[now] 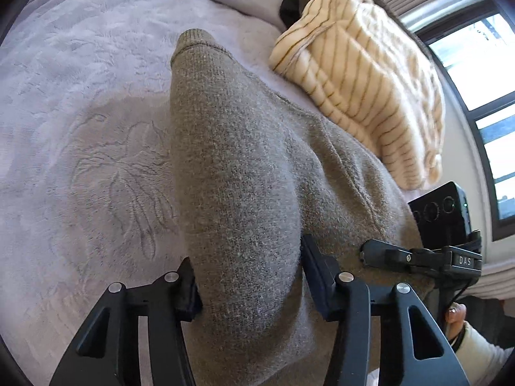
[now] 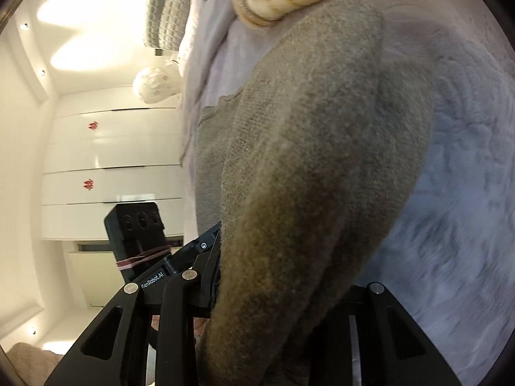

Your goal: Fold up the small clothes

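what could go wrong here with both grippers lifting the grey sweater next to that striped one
1. The left gripper holds a thick bunch of the grey sweater; it may slip out as it is raised.
2. The striped sweater lies against the grey one and could be dragged along.
3. The right gripper is buried in fabric, so its hold is hard to check and the fold may come out uneven.

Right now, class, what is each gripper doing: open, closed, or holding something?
Left gripper: closed on a fold of the grey knit garment.
Right gripper: closed on the same grey knit garment.
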A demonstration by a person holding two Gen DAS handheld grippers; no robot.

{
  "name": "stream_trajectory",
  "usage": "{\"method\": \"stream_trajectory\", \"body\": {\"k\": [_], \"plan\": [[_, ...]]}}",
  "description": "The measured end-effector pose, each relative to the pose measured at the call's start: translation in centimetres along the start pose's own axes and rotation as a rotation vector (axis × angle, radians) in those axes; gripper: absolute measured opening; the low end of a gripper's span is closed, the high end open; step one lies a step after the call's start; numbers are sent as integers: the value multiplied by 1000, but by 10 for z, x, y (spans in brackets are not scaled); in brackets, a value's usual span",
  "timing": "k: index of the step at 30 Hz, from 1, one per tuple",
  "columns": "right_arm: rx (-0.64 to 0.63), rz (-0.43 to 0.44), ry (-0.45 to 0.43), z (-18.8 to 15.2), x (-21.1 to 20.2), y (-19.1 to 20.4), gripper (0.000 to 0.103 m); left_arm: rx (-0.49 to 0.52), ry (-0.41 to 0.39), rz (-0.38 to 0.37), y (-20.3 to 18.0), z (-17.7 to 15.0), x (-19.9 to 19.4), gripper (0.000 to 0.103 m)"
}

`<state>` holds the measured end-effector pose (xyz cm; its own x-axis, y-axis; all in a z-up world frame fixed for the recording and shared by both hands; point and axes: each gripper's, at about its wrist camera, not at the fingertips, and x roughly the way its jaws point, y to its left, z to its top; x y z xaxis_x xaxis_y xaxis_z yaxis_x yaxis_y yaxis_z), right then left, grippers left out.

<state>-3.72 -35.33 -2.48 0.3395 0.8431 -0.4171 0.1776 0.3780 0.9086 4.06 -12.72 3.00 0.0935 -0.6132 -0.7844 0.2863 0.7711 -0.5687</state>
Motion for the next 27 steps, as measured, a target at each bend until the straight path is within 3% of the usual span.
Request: {"method": "stream_trajectory", "body": {"k": [7,12,20,23,25,27], "plan": [[-10,23,-52,-32,6,41,35,12,5,-91,16,-9,-51,53],[-19,43,-57,-62,30,68,35,63,13,-52,26,-26,-96,53],[4,64,27,-105,107,82,35,31,44,56,95,-75,-147,53],[7,16,92,-115,142,73,36,10,66,120,125,-99,-144,54],[21,-82,136,-118,162,63,37,-14,109,196,143,-114,-138,54],[-11,-201,155,-119,168,64,41,-21,94,193,153,-124,-147,54]]}}
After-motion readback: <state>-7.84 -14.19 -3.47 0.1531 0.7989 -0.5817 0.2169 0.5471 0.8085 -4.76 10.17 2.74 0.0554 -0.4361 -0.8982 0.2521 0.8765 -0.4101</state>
